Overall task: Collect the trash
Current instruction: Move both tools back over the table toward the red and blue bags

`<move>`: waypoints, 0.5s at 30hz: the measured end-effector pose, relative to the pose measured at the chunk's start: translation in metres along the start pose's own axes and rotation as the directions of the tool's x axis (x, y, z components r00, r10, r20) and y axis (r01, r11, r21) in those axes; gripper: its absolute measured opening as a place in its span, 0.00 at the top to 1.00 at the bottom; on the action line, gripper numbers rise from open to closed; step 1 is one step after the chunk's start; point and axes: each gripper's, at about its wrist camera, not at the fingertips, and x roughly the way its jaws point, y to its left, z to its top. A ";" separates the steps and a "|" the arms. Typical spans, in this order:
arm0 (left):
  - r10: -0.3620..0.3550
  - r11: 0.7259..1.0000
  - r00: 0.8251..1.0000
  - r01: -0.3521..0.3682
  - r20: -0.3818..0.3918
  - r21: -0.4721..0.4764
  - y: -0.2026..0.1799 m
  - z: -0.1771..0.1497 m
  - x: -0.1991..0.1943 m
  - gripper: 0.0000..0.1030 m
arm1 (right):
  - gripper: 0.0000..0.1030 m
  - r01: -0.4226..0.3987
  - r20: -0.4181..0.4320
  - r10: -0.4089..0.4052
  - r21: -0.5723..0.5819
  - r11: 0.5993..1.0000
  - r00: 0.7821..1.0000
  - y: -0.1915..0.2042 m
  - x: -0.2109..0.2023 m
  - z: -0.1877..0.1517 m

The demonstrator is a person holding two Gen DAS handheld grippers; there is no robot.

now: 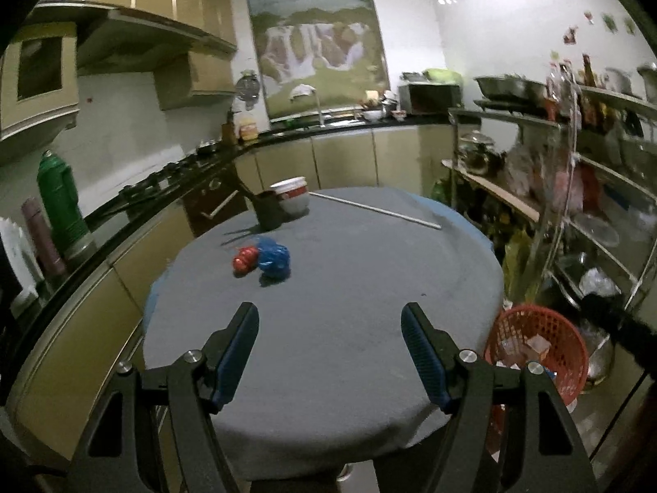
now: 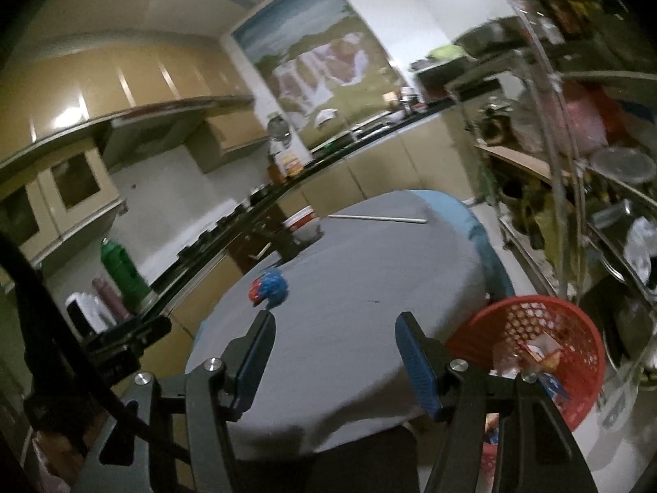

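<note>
Round desk (image 1: 369, 287) with grey cover, kitchen setting. Left claw (image 1: 329, 353) raised above the near edge of the desk, jaws standing wide apart, nothing between them. Right claw (image 2: 334, 359) likewise above the near edge, jaws parted, nothing held; its view is tilted and partly blurred.

Trash on desk: one crumpled blue wrapper (image 1: 273, 258) and one crumpled red wrapper (image 1: 245, 259), touching each other, left of centre, well apart from both claws. Further back on the desk: a white bowl with red band (image 1: 292, 196) just beside a dark cup (image 1: 269, 211), and a thin white rod (image 1: 375, 207) lying flat near the far edge.

Red mesh basket (image 1: 546, 349) stands off the desk's right side, lower than the top, with scraps of paper and packaging inside. Metal rack (image 1: 575, 172) behind it, crowded with kitchenware
</note>
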 end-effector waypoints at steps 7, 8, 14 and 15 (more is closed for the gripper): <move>0.013 0.999 0.999 -0.011 0.029 -0.049 0.025 0.002 -0.014 0.29 | 0.37 -0.018 -0.024 0.015 -0.114 0.993 1.000 0.044 0.009 -0.003; 0.013 0.998 0.999 -0.011 0.030 -0.055 0.027 0.002 -0.015 0.29 | 0.37 -0.024 -0.027 0.020 -0.126 0.992 0.999 0.050 0.010 -0.003; 0.039 0.995 0.998 -0.034 0.044 -0.091 0.047 -0.003 -0.025 0.15 | 0.37 -0.044 -0.045 0.037 -0.175 0.983 0.998 0.076 0.014 -0.005; 0.047 0.995 0.998 -0.042 0.051 -0.096 0.050 -0.005 -0.027 0.15 | 0.37 -0.048 -0.047 0.040 -0.181 0.982 0.998 0.079 0.014 -0.005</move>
